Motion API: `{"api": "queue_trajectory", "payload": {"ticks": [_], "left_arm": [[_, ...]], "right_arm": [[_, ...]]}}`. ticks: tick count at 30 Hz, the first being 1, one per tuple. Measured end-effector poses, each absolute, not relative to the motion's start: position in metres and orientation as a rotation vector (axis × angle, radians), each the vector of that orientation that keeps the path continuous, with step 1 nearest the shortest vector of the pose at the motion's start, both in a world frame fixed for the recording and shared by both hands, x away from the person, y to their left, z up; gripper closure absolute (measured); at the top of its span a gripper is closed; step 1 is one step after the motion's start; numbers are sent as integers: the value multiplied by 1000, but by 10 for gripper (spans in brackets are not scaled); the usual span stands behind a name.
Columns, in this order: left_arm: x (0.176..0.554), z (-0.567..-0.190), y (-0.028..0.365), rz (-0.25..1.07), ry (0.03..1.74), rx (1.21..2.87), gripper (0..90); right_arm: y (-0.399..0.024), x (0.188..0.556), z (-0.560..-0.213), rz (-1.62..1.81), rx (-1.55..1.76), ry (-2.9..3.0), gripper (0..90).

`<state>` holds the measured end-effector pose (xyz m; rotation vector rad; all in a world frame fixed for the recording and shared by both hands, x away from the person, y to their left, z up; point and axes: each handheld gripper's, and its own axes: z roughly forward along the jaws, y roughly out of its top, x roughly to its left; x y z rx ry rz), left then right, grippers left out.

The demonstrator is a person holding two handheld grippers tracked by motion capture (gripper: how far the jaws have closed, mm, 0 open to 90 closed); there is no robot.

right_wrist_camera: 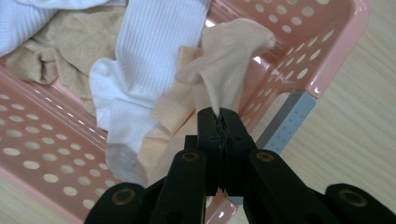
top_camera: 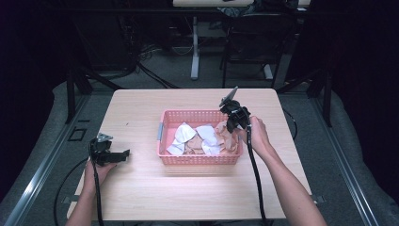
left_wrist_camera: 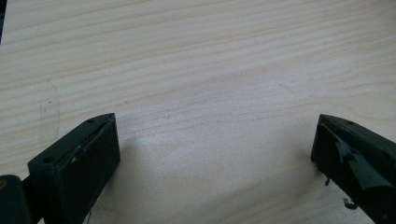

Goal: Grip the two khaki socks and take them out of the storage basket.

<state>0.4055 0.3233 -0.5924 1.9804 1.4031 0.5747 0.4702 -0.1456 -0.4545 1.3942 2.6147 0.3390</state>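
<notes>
A pale wood-grain worktop (top_camera: 141, 188) is carrying a single pink perforated basket (top_camera: 197, 160), which is sitting directly on it a little right of the middle, nearer the far edge than the near one. White and beige socks (top_camera: 200, 139) are lying piled inside the basket, not on the wood itself. The left hand-held gripper (top_camera: 123, 155) is resting low at the worktop's left side, well apart from the basket.

Two black grippers, left gripper (top_camera: 123, 155) and right gripper (right_wrist_camera: 219, 122), each topped by a grey three-cornered plate; black cables trailed; brass-coloured pivot screws noted; forearms unsleeved.
</notes>
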Motion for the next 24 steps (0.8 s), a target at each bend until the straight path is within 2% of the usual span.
{"api": "queue_trajectory", "payload": {"ticks": [12, 24], "left_arm": [[405, -592, 323, 574, 1403, 1980, 11], [405, -592, 323, 576, 1403, 1979, 11]], "right_arm": [[-143, 467, -426, 406, 1341, 2600, 881], [-144, 468, -411, 450, 1335, 2612, 881]]}}
